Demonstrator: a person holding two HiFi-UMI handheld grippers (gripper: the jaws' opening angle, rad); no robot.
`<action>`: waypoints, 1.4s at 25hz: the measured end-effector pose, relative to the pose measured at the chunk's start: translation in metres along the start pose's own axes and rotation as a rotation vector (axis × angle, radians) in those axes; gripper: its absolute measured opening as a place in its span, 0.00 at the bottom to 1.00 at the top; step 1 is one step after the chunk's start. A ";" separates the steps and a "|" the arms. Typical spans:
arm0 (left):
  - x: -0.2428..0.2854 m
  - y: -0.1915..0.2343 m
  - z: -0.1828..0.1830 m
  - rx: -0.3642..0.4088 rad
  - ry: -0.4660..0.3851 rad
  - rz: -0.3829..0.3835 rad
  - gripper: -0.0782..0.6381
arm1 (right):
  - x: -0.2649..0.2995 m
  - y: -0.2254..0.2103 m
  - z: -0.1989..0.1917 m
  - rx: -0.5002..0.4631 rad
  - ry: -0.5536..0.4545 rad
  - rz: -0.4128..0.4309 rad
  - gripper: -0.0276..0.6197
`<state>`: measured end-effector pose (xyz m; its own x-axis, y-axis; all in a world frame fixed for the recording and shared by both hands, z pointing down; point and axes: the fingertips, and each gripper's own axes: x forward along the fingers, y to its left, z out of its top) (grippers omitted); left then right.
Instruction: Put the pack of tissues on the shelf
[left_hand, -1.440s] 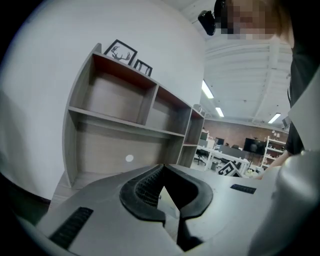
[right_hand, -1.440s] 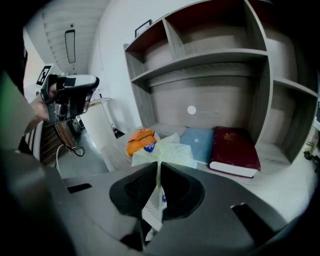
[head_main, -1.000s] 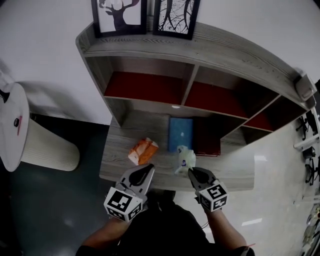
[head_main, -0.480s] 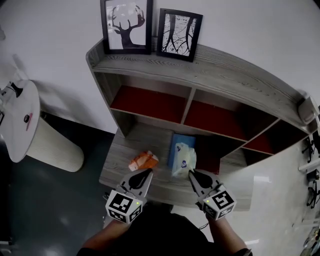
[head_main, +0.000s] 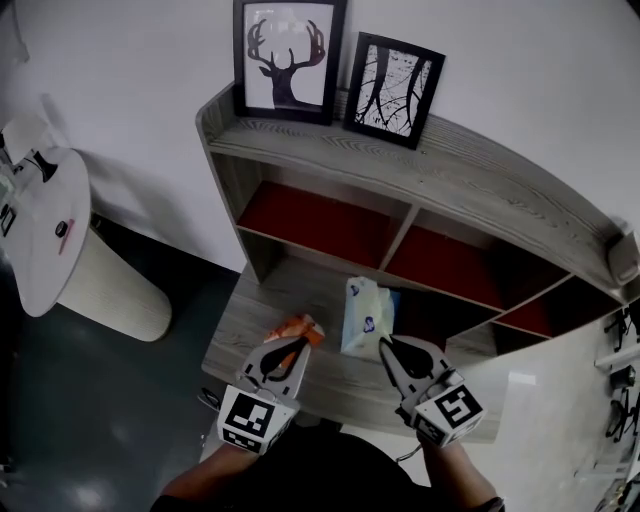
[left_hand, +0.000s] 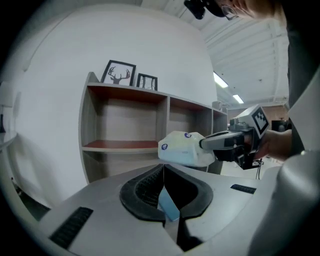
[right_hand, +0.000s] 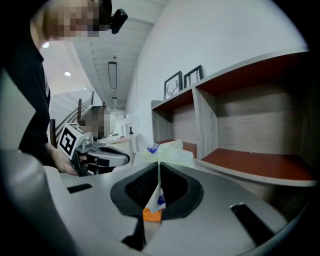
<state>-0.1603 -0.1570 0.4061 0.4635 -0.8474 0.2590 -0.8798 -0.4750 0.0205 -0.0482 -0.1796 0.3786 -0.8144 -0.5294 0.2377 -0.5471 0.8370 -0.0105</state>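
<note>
Here, before the shelf (head_main: 480, 175), the pack of tissues (head_main: 366, 312) stands raised, its near edge pinched in my right claw (head_main: 383, 345). My left claw (head_main: 300, 343), jaws together, sits just beside it, apart.

Right gripper (right_hand: 159, 166) jaws clamped on tissue pack (right_hand: 169, 150), shelf (right_hand: 255, 162) close ahead

wall (head_main: 120, 70): plain white | floor (head_main: 90, 430): dark at left, pale and glossy at right | shelf (head_main: 480, 170): grey wood, red-floored compartments | on top: deer picture (head_main: 287, 58), branch picture (head_main: 393, 88) | left: round white table (head_main: 35, 235) | ceiling strip lights (right_hand: 112, 75) on
</note>
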 end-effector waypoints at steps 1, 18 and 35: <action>0.001 0.005 0.004 0.011 -0.002 -0.006 0.13 | 0.005 -0.002 0.006 0.005 -0.004 -0.010 0.08; 0.012 0.087 0.031 -0.019 -0.055 -0.096 0.13 | 0.118 -0.021 0.077 -0.077 -0.046 -0.088 0.08; 0.021 0.143 0.018 -0.064 -0.041 -0.115 0.13 | 0.190 -0.052 0.068 -0.038 -0.002 -0.204 0.08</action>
<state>-0.2749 -0.2470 0.3970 0.5648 -0.7977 0.2116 -0.8247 -0.5547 0.1102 -0.1876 -0.3336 0.3587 -0.6876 -0.6889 0.2294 -0.6934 0.7167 0.0740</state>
